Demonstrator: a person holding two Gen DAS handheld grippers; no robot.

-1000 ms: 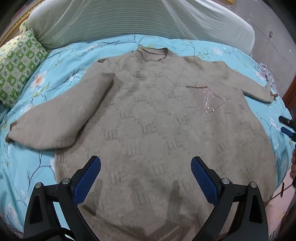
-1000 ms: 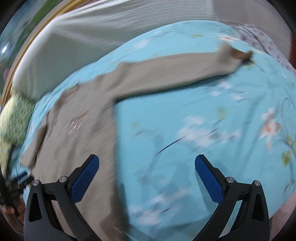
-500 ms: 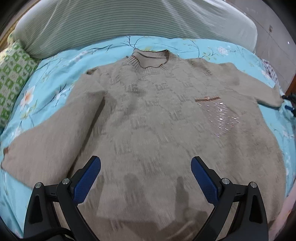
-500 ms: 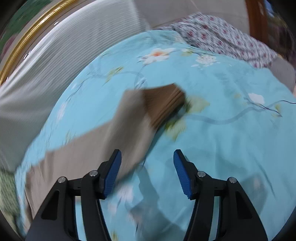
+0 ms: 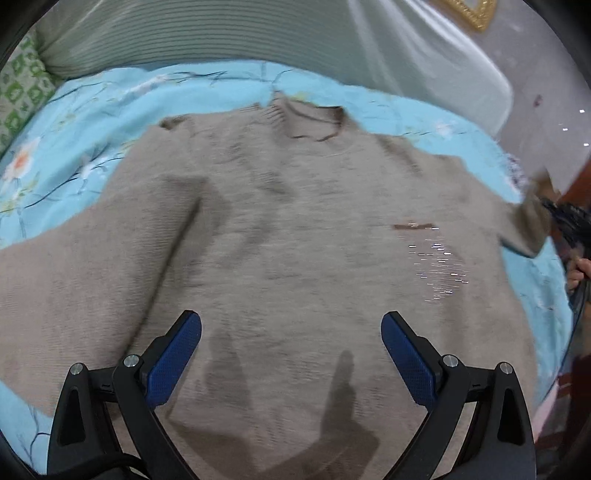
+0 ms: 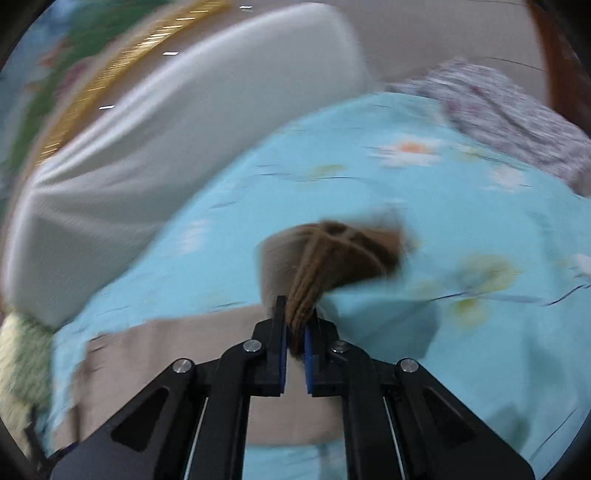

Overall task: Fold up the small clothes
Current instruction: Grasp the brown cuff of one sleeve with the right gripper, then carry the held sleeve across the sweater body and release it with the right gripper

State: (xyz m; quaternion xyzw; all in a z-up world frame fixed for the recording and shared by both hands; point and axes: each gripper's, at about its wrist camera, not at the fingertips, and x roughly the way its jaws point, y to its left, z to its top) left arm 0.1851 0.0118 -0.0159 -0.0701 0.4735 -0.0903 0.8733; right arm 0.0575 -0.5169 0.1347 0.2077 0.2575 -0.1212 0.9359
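Observation:
A beige knit sweater (image 5: 288, 229) lies flat, front up, on the blue floral bedspread (image 5: 92, 110), neck toward the headboard. It has a shiny sequin patch (image 5: 437, 269) on its chest. My left gripper (image 5: 291, 347) is open and empty, hovering over the sweater's lower body. My right gripper (image 6: 295, 325) is shut on the brown ribbed cuff (image 6: 332, 258) of the sweater's right sleeve and holds it lifted off the bedspread (image 6: 461, 221). In the left wrist view that gripper (image 5: 565, 218) shows at the far right edge with the sleeve end (image 5: 528, 225).
A grey-green ribbed headboard cushion (image 5: 221, 33) runs along the far side of the bed. A green patterned pillow (image 5: 22, 88) sits at the far left. A purple floral cloth (image 6: 509, 114) lies at the bed's far right corner.
My right gripper has closed on the sleeve cuff and lifted it. My left gripper has moved forward over the sweater's body, still open.

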